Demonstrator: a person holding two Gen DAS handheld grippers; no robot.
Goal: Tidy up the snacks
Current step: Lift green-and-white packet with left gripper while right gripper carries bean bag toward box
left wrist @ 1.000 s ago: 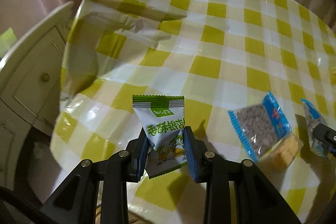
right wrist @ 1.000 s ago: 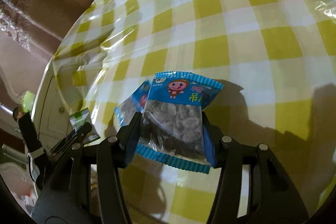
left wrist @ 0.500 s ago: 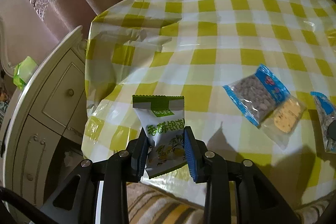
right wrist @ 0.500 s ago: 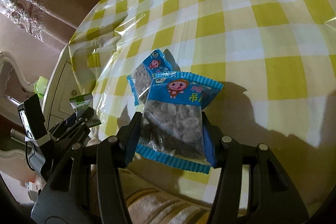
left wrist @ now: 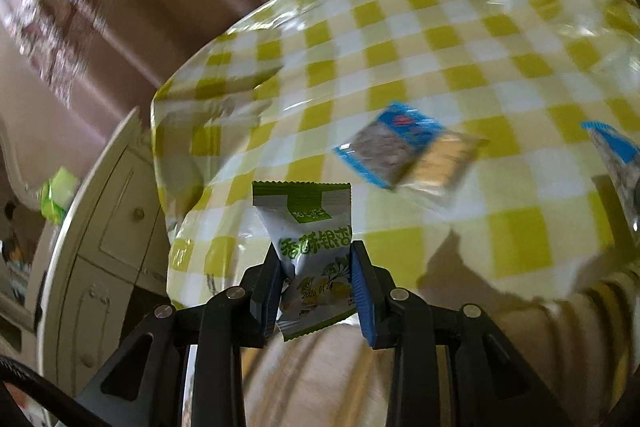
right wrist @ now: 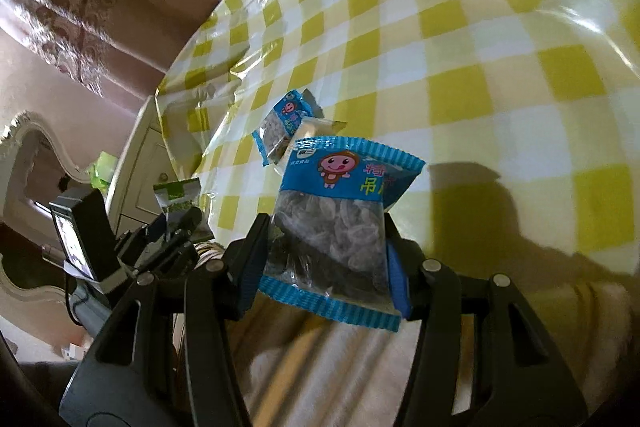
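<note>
My left claw [left wrist: 316,269] is clamped on a green-and-white snack packet [left wrist: 310,251], pinched across its lower half so the printed face stands upright toward the camera. I judge that grip leaves the top seal free for setting it down. I read green Chinese characters that look like 香酥银杏, and a date stamp beginning 2026 01. My right claw [right wrist: 326,259] is clamped on a blue-edged packet [right wrist: 340,223] of dark dried pieces, held by its sides with the cartoon face up. Its yellow characters are partly cut off; I make out only 吊.

Both packets hang past the near edge of the bench [left wrist: 460,43], over striped fabric. Two more snacks lie on the checked cover: another blue packet [left wrist: 384,151], overlapping a clear packet of yellow crackers [left wrist: 448,157].
</note>
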